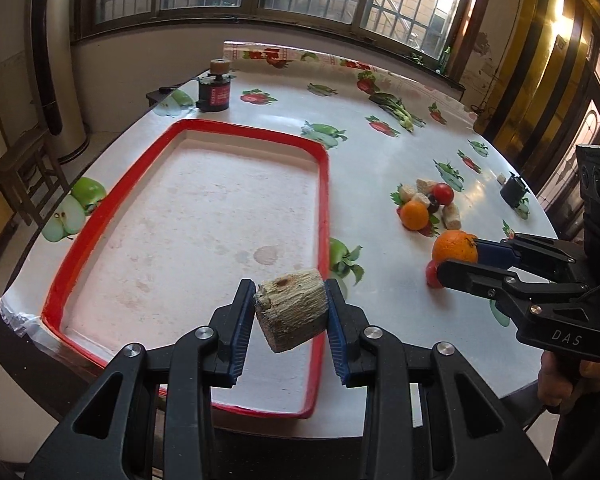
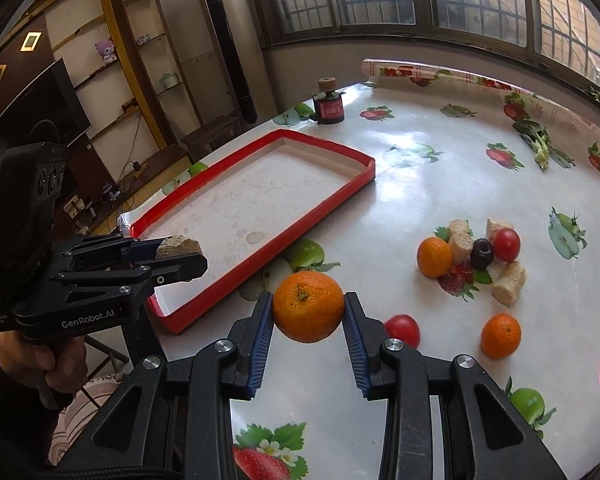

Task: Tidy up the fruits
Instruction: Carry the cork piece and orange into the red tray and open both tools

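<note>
My left gripper (image 1: 291,307) is shut on a beige fibrous chunk (image 1: 292,310), perhaps sugarcane, held above the near end of the red-rimmed tray (image 1: 324,184). It also shows in the right wrist view (image 2: 179,250). My right gripper (image 2: 308,312) is shut on an orange (image 2: 308,306), held above the table right of the tray (image 2: 328,204); the orange also shows in the left wrist view (image 1: 455,246). On the table lie a pile (image 2: 472,252) with an orange, a tomato, a dark cherry and beige chunks, plus a loose tomato (image 2: 403,329) and a loose orange (image 2: 501,336).
The table wears a white cloth printed with fruit (image 2: 420,184). A dark jar with a cork top (image 2: 329,104) stands at the far end beyond the tray. A leafy green vegetable (image 2: 538,142) lies far right. A small black object (image 1: 514,190) sits near the right edge.
</note>
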